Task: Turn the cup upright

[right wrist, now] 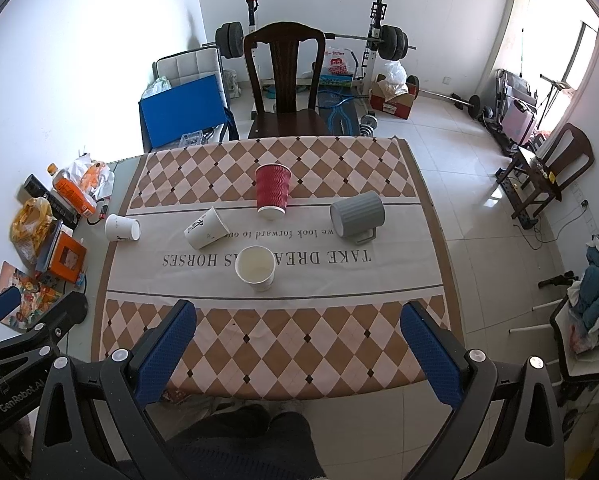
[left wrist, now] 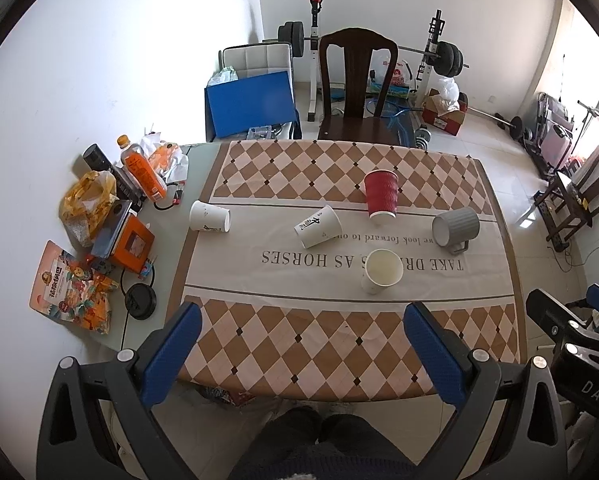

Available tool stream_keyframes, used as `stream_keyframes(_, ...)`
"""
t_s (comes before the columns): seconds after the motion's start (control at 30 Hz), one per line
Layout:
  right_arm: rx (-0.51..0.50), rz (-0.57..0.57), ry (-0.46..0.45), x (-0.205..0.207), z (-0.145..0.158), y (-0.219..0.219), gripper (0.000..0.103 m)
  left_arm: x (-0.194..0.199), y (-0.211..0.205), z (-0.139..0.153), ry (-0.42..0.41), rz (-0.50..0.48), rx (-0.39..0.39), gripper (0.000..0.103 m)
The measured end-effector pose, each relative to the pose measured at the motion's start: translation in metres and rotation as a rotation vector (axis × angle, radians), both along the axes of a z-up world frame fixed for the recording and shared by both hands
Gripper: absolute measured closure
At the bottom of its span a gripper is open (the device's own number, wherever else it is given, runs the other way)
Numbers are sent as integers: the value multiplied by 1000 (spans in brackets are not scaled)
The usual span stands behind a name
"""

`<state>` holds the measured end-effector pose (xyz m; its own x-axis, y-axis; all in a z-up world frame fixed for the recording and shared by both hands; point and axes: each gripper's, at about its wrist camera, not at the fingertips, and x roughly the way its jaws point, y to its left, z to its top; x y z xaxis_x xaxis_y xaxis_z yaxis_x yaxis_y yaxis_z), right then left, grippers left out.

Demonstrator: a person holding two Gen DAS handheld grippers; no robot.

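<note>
Several cups sit on the checkered tablecloth [left wrist: 299, 332]. A white paper cup [left wrist: 380, 271] [right wrist: 256, 268] stands upright near the middle. Two white paper cups lie on their sides: one with black writing [left wrist: 318, 227] [right wrist: 205, 228], one at the left [left wrist: 209, 216] [right wrist: 122, 228]. A red ribbed cup [left wrist: 381, 194] [right wrist: 272, 189] appears upside down, rim on the cloth. A grey mug [left wrist: 455, 225] [right wrist: 357, 214] lies on its side at the right. My left gripper [left wrist: 301, 324] and right gripper [right wrist: 297, 320] are both open and empty, held above the near table edge.
Snack bags, an orange bottle [left wrist: 141, 170] and boxes clutter the table's left side. A dark wooden chair [left wrist: 355, 84] stands behind the table, with a weight bench and barbell beyond. The person's knees show below the table edge.
</note>
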<state>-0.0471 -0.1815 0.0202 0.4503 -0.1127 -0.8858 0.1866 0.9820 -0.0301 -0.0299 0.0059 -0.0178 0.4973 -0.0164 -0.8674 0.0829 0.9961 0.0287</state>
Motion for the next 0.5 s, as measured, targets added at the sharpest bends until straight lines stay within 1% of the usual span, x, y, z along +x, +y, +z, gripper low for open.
stream_keyframes(0.5, 0, -3, -2, -1, 0, 0, 0, -2, 0, 2, -3, -2, -8, 0)
